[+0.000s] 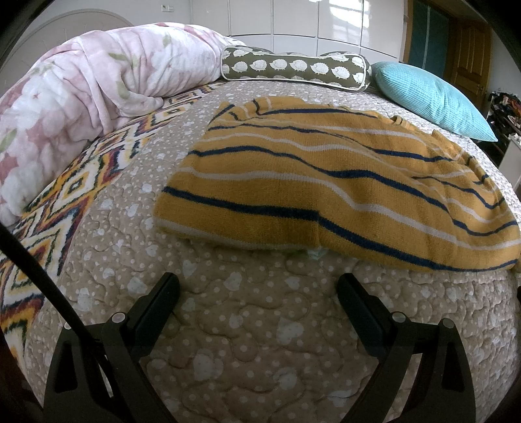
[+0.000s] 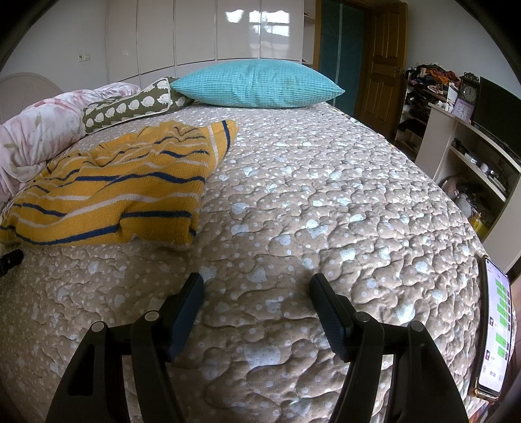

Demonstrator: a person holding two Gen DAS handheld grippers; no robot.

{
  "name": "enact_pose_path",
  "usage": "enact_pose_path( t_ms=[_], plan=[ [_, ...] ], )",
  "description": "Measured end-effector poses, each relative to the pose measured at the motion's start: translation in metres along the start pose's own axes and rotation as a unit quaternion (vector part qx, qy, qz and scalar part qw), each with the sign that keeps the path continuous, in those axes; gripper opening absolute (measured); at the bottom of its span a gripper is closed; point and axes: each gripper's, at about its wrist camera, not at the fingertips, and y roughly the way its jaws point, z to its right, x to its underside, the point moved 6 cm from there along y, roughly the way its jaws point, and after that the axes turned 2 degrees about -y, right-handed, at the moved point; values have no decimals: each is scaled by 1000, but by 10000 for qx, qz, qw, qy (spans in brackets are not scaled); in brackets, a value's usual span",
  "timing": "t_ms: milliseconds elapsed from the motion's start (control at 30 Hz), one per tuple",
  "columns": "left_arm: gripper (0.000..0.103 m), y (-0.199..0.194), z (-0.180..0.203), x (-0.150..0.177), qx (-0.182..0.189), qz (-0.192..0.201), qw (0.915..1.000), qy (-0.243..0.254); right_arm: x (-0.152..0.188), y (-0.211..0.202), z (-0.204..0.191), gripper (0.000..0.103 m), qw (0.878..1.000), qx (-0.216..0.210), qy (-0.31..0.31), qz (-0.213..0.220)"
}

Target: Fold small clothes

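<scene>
The striped sweater is cut off at the right edge of the left wrist view, and its left end is cropped in the right wrist view. A pale item beneath its front hem is mostly hidden. The phone screen's contents are too small to be read.

This is a bedroom in a home. A bed with a quilted, dotted cover fills both views, with a teal pillow, a sheep-print bolster and a rolled floral duvet at its far side. Glossy white wardrobe doors, a wooden door and cluttered shelves with a clock stand around it.
</scene>
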Motion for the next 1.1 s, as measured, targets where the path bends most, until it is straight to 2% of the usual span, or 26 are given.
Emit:
enact_pose_path(
  t_ms=[1100],
  plan=[
    [97, -1, -2, -1, 97, 39, 9999, -95, 2, 1, 4, 74, 9999, 107, -110, -35]
  ],
)
